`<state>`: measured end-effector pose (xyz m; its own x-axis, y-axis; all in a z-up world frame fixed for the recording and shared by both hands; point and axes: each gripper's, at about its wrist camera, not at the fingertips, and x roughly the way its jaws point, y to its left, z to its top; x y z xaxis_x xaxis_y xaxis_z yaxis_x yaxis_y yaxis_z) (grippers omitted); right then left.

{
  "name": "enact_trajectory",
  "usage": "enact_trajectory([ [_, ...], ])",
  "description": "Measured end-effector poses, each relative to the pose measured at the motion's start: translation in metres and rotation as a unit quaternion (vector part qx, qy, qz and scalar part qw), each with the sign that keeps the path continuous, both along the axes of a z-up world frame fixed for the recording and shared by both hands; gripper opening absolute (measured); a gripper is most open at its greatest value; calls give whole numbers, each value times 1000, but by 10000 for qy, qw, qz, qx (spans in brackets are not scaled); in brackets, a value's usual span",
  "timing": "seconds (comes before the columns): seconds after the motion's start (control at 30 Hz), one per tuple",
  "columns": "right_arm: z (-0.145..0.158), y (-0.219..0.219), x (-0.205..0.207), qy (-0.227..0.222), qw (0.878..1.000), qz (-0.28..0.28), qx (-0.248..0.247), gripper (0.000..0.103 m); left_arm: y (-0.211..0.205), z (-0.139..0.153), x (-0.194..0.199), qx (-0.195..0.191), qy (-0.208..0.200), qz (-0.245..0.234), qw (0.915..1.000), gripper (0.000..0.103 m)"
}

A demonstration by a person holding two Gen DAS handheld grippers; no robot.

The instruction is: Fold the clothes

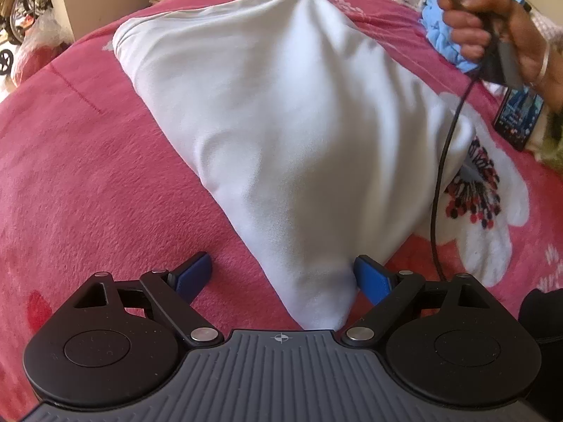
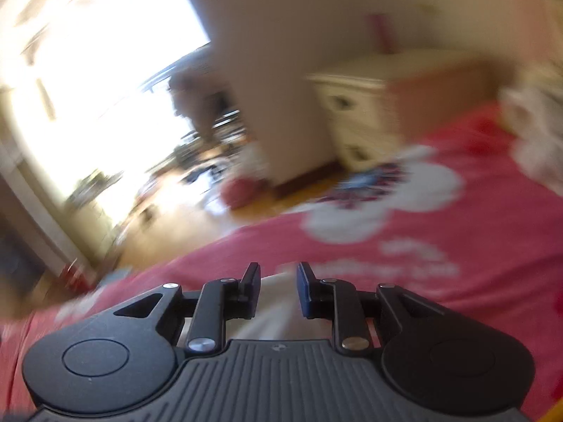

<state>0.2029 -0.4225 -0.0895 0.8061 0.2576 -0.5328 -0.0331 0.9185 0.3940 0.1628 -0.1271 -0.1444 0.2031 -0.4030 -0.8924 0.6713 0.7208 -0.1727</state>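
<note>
Left claw [image 1: 278, 277]: jaws wide, astride near corner of white garment [image 1: 281, 133], gripping nothing. Right claw [image 2: 278, 290]: jaws narrowly parted, white cloth between, grip uncertain. Garment lies on pink floral bedspread [image 1: 88, 176]. Advice: pinch both corners before lifting. Legible writing: none.

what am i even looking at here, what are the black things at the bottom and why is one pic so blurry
There is no robot here: a person holds a two-finger gripper in each hand, with a camera on each, so the black shapes are the grippers seen from behind. The left gripper looks down at a white garment on a pink flowered blanket; its blue pads stand wide apart and clamp nothing. At top right a hand holds the other tool. The right gripper camera is blurred by motion; its jaws are narrow, with white cloth showing between them, but not clearly pinched.
</note>
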Motion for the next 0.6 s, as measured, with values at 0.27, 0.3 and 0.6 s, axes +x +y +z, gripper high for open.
enact_trajectory([
  [0.27,-31,17,35,814,9939,-612,-422,14,5,1,2,-127,177,103,9997,89],
  [0.3,-25,16,36,791,9935,-761,-298,15,6,1,3,-139,202,118,9996,89],
  [0.6,-45,93,94,1387,9851,949,-363,7,3,-3,0,-112,188,92,9997,89],
])
